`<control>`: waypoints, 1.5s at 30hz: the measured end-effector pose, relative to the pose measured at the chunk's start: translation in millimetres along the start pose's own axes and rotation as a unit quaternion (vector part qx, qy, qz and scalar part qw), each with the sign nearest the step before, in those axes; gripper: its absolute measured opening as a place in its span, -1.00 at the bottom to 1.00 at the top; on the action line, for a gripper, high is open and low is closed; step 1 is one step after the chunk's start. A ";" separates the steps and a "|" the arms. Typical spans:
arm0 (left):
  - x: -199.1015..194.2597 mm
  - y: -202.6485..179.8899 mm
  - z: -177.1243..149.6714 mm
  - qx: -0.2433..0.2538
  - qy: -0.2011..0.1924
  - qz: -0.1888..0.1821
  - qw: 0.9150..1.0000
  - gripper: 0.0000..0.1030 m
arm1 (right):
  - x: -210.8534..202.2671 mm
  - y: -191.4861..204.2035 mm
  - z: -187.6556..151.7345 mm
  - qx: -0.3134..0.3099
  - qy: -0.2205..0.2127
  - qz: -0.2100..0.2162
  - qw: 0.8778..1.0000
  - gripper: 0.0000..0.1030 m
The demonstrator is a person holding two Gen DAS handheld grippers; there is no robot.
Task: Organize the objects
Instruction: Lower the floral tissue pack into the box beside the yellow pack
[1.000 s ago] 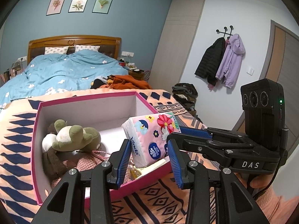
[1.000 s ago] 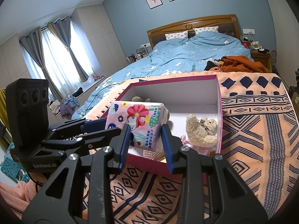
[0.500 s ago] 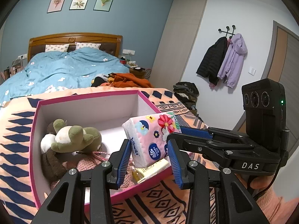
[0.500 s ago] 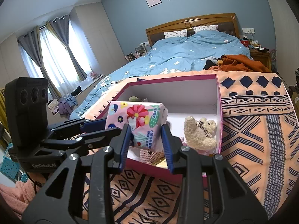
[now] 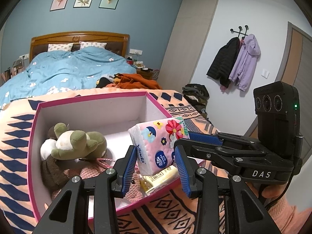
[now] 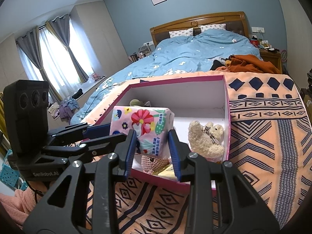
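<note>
A pink floral tissue pack hangs over the front of an open pink box on a patterned blanket. Both grippers hold the pack from opposite sides. My left gripper is shut on it. My right gripper is shut on it too. In the box lie a green plush toy, a cream teddy bear, a pink knitted item and a yellow packet.
The orange and navy patterned blanket covers the surface under the box. Behind it stands a bed with a blue duvet and an orange garment. Coats hang on the right wall.
Both grippers with the tissue pack have moved slightly forward and down over the box; the view has shifted a little. The grip has not changed.
</note>
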State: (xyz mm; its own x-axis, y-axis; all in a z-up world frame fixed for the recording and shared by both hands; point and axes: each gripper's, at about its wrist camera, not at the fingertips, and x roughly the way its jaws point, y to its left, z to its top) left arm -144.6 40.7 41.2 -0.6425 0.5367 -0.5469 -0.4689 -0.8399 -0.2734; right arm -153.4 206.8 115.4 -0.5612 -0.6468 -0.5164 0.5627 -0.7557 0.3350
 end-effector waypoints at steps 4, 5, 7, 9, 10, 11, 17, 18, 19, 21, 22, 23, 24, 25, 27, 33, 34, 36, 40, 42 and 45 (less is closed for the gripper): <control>2.5 1.6 -0.1 -0.002 0.003 0.001 1.000 -0.22 | 2.8 -1.4 0.1 0.001 0.003 -0.002 1.000 -0.29; 3.2 2.0 0.0 -0.003 0.004 0.001 1.000 -0.22 | 3.6 -1.9 0.2 0.002 0.004 -0.003 1.000 -0.29; 4.5 3.6 -0.3 -0.006 0.006 0.000 1.000 -0.22 | 4.8 -2.4 0.3 0.001 0.006 -0.004 1.000 -0.29; 5.4 4.3 -1.0 -0.008 0.008 0.000 1.000 -0.22 | 6.2 -2.9 0.5 0.001 0.007 -0.005 1.000 -0.29; 6.0 4.7 -1.2 -0.008 0.008 0.000 1.000 -0.22 | 6.8 -3.5 0.4 0.001 0.008 -0.005 1.000 -0.29; 6.8 4.6 -1.4 -0.009 0.009 0.000 1.000 -0.22 | 7.5 -3.9 0.3 0.001 0.009 -0.006 1.000 -0.29; 10.0 5.4 -2.5 -0.011 0.013 0.002 1.000 -0.22 | 11.4 -6.4 -0.4 0.004 0.013 -0.008 1.000 -0.29; 10.4 5.5 -2.8 -0.012 0.013 0.002 1.000 -0.22 | 11.9 -7.0 -0.5 0.005 0.014 -0.008 1.000 -0.29; 10.5 5.3 -2.9 -0.012 0.014 0.003 1.000 -0.22 | 12.4 -7.5 -0.5 0.005 0.015 -0.008 1.000 -0.29; 11.3 5.7 -2.9 -0.013 0.014 0.002 1.000 -0.22 | 13.3 -8.0 0.0 0.005 0.016 -0.009 1.000 -0.29; 11.5 5.7 -2.8 -0.014 0.015 0.002 1.000 -0.22 | 13.8 -8.3 0.1 0.005 0.017 -0.010 1.000 -0.29; 11.9 5.8 -2.8 -0.014 0.015 0.003 1.000 -0.22 | 14.4 -8.6 0.4 0.005 0.017 -0.010 1.000 -0.29; 12.2 5.9 -2.7 -0.014 0.016 0.003 1.000 -0.22 | 15.2 -9.1 0.5 0.005 0.017 -0.011 1.000 -0.29; 12.5 6.0 -2.8 -0.015 0.016 0.003 1.000 -0.22 | 15.6 -9.3 0.4 0.005 0.018 -0.011 1.000 -0.29; 13.5 6.6 -3.1 -0.015 0.017 0.003 1.000 -0.22 | 16.7 -10.0 0.4 0.007 0.019 -0.011 1.000 -0.29; 16.4 6.5 -3.6 -0.017 0.021 0.005 1.000 -0.22 | 18.9 -10.4 -0.3 0.007 0.023 -0.014 1.000 -0.29; 16.8 6.5 -3.7 -0.017 0.021 0.005 1.000 -0.22 | 19.2 -10.7 -0.4 0.007 0.024 -0.014 1.000 -0.29; 17.1 7.1 -3.8 -0.017 0.021 0.005 1.000 -0.22 | 19.9 -11.1 -0.1 0.007 0.025 -0.015 1.000 -0.30; 17.5 7.3 -3.9 -0.018 0.022 0.005 1.000 -0.22 | 20.1 -11.5 0.0 0.007 0.025 -0.015 1.000 -0.30; 18.5 7.7 -4.3 -0.018 0.023 0.005 1.000 -0.22 | 20.9 -11.7 -0.5 0.007 0.025 -0.016 1.000 -0.30; 21.2 8.4 -5.1 -0.019 0.025 0.005 1.000 -0.22 | 21.8 -13.3 -1.4 0.009 0.027 -0.017 0.999 -0.30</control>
State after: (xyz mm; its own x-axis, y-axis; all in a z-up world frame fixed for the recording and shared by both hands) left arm -159.1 44.7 23.3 -0.6154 0.5247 -0.5882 -0.4394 -0.8479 -0.2966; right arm -172.3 202.9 98.5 -0.5457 -0.6149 -0.5693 0.5325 -0.7790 0.3309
